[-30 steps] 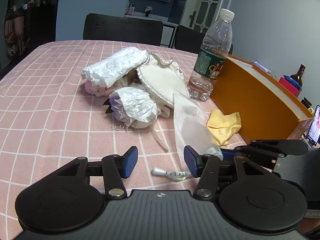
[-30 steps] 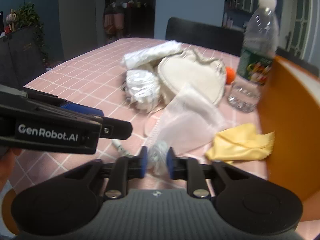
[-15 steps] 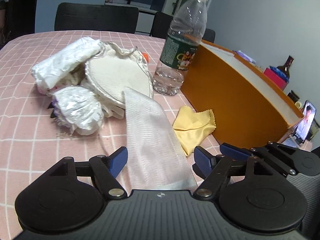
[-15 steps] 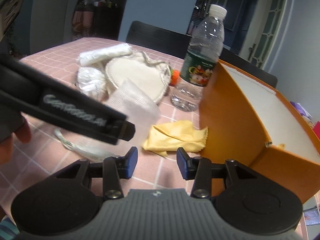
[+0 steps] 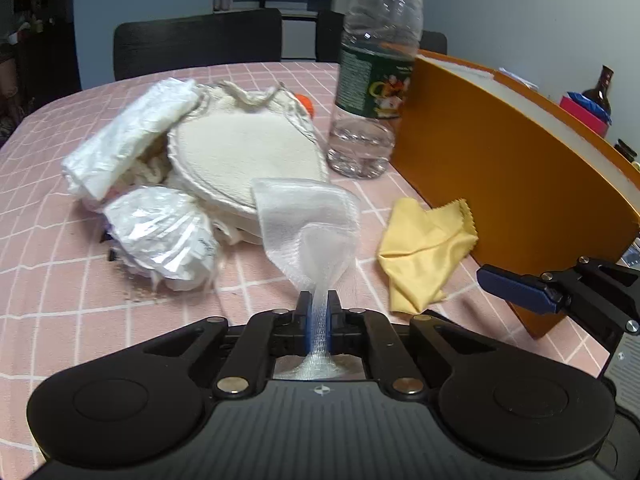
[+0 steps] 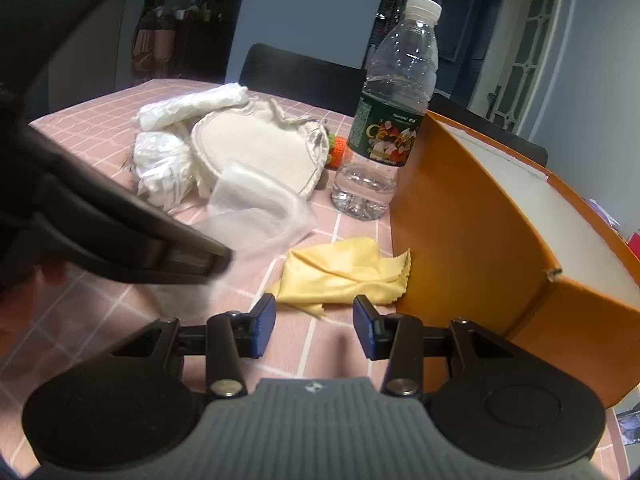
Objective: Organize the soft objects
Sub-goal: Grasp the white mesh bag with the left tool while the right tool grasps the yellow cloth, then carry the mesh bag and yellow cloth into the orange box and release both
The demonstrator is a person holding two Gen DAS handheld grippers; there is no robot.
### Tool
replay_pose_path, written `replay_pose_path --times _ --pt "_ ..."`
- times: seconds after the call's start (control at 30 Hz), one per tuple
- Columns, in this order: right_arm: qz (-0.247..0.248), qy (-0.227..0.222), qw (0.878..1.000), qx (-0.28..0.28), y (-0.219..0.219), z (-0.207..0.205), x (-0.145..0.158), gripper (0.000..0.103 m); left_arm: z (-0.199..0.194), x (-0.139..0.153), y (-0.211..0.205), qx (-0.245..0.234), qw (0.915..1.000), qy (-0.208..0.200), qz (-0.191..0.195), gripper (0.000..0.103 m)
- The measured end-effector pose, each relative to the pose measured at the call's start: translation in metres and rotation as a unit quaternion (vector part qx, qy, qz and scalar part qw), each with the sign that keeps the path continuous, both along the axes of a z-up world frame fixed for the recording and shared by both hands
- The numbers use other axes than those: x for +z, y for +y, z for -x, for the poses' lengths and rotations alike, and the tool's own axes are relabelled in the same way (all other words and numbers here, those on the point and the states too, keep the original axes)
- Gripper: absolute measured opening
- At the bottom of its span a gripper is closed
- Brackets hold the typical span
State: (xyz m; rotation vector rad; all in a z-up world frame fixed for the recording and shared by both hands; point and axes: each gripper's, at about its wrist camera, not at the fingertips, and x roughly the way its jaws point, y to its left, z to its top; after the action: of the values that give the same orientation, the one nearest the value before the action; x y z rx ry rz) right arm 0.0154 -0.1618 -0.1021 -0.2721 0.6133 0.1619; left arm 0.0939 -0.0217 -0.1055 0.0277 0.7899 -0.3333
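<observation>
- One orange box (image 6: 476, 216) was the biggest thing on the pink checked tablecloth (image 5: 52, 248) and serves as landmark; its open top and white lining faced up, so I judged it the likely bin for the soft things.
- Beside the box's far left corner stood a clear water bottle (image 6: 394, 120), upright and capped; hard, probably not part of the sort.
- Farther left of the box, beyond the bottle, lay the unsorted heap: a cream drawstring pouch (image 5: 248, 152) flat in the middle, a long plastic-wrapped roll (image 5: 128, 136) across its far edge, and a crinkled plastic-wrapped bundle (image 5: 160, 232) at its near side. An orange knitted item (image 6: 338, 148) peeked out between pouch and bottle.
- Between the heap and the box, a white mesh bag (image 5: 308, 224) rose off the cloth, its near end drawn into a narrow twist. The left gripper (image 5: 318, 312) was clenched on that twist, presumably gathering the slack so the limp mesh could be carried whole.
- Against the box's near wall a yellow cloth (image 6: 340, 272) lay crumpled on the tablecloth, touching or nearly touching it.
- Just short of the yellow cloth, the right gripper (image 6: 314, 324) hovered with jaws apart, holding nothing; probably lined up for that cloth.
</observation>
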Motion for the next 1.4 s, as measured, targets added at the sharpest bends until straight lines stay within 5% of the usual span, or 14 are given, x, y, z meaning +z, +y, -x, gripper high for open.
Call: replay_pose_path --times 0.43,0.53,0.6,0.77,1.0,1.4 --pt "-0.04 0.012 0.998 -0.044 0.01 -0.043 -0.013 0.057 -0.003 0.002 0.017 0.019 0.9997 -0.008 0.015 0.003" --pt "-0.061 0.021 0.997 -0.048 0.007 -0.053 -0.013 0.046 -0.005 0.002 0.018 0.021 0.9996 -0.006 0.018 0.003" --pt "-0.087 0.029 0.995 -0.049 0.003 -0.058 -0.014 0.027 -0.004 0.0 0.018 0.019 0.9997 -0.004 0.018 0.003" --pt "-0.078 0.022 0.995 -0.062 -0.001 -0.064 -0.014 0.002 -0.003 0.0 0.019 0.02 0.9995 -0.002 0.024 0.003" --pt "-0.064 0.008 0.997 -0.045 -0.002 -0.053 -0.004 0.0 0.01 0.014 0.02 0.018 0.9989 -0.026 0.034 0.002" --pt "-0.134 -0.049 0.99 -0.001 -0.024 -0.006 0.081 0.0 0.05 0.09 0.014 -0.029 0.99 -0.12 0.069 0.002"
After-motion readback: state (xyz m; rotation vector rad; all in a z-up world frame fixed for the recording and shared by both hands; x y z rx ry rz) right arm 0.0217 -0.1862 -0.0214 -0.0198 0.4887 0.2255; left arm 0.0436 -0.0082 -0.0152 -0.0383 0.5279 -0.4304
